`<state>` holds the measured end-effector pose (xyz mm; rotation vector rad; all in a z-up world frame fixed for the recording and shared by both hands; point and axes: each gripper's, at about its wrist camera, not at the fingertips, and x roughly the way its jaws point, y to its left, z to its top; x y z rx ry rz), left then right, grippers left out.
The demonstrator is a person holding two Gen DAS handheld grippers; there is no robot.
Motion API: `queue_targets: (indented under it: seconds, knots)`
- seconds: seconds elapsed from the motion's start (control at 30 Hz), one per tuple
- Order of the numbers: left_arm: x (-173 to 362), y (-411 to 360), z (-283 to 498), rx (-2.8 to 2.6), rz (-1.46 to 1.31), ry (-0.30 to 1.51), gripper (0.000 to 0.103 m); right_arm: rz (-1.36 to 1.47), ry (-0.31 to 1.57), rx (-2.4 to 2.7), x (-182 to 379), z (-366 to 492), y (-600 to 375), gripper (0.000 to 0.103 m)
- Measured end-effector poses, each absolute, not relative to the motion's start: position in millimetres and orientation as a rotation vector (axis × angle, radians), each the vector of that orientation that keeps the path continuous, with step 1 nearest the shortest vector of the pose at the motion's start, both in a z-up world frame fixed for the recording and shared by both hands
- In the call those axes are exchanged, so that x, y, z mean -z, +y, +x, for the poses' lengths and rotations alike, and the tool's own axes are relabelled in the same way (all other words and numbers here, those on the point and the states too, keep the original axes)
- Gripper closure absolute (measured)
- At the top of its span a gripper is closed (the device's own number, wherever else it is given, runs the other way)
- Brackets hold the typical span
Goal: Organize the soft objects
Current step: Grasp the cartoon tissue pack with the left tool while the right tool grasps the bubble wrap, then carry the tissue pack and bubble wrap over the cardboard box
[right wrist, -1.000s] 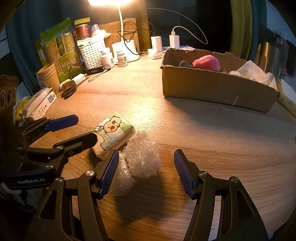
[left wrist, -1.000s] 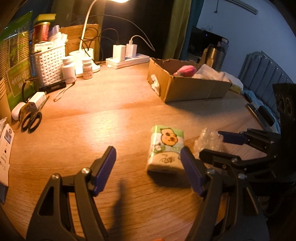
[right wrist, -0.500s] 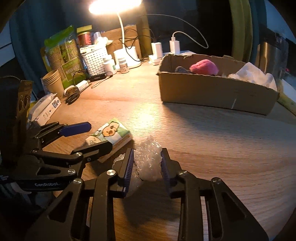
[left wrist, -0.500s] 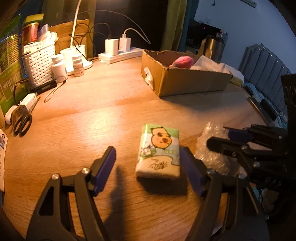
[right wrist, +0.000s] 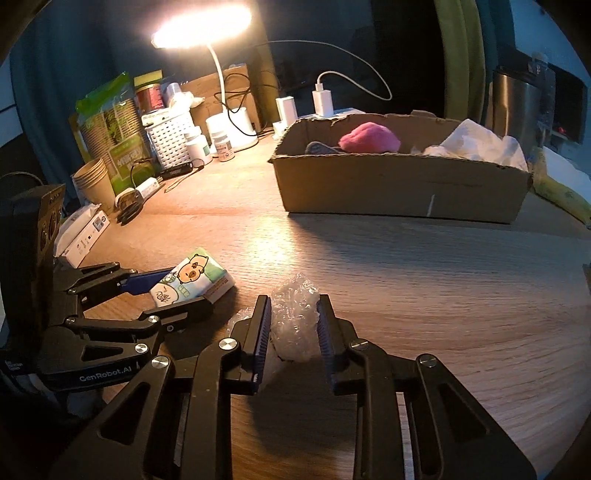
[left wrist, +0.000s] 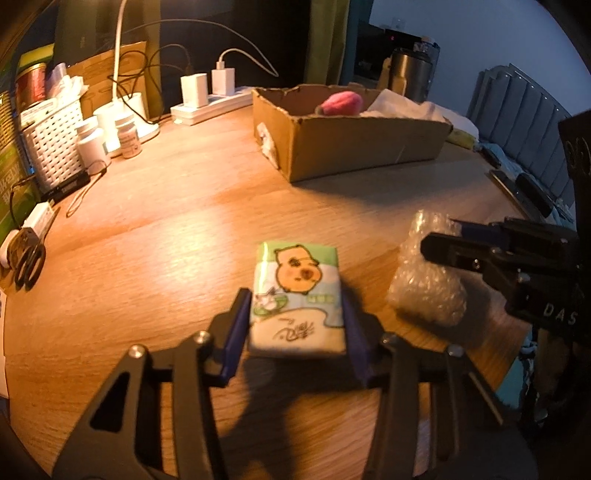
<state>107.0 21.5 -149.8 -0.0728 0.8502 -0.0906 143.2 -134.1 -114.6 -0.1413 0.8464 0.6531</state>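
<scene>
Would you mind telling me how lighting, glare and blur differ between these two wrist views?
Right wrist view: the desk lamp blows out white and throws glare across the table. Left wrist view: the lamp head is out of frame, the light is warm, and the tissue pack is slightly motion-blurred.

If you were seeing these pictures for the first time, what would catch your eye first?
Probably the tissue pack with its cartoon animal, clamped in the left hand-held gripper at the table's near edge. Beside it, the right hand-held gripper pinches a wad of bubble wrap. Behind them, a cardboard box holds a pink soft object.
</scene>
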Motion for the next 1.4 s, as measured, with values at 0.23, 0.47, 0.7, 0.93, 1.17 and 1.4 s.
queue_targets:
  seconds: [0.23, 0.47, 0.7, 0.93, 1.17, 1.4]
  knots:
    - [144, 12, 112, 0.106, -0.063, 0.844, 0.054, -0.134, 0.822, -0.646, 103, 151, -146, 0.077]
    - [133, 6, 120, 0.108, -0.045, 0.829, 0.054, -0.117, 0.806, -0.635, 95, 160, -160, 0.077]
    - [122, -6, 131, 0.124, -0.019, 0.813, 0.054, -0.102, 0.787, -0.627, 85, 170, -172, 0.077]
    - [106, -16, 144, 0.128, -0.005, 0.786, 0.054, -0.088, 0.765, -0.617, 75, 181, -186, 0.077]
    - [90, -23, 160, 0.133, -0.008, 0.757, 0.054, -0.087, 0.745, -0.597, 62, 193, -200, 0.077]
    - [78, -31, 176, 0.137, -0.003, 0.737, 0.054, -0.079, 0.725, -0.583, 51, 205, -212, 0.077]
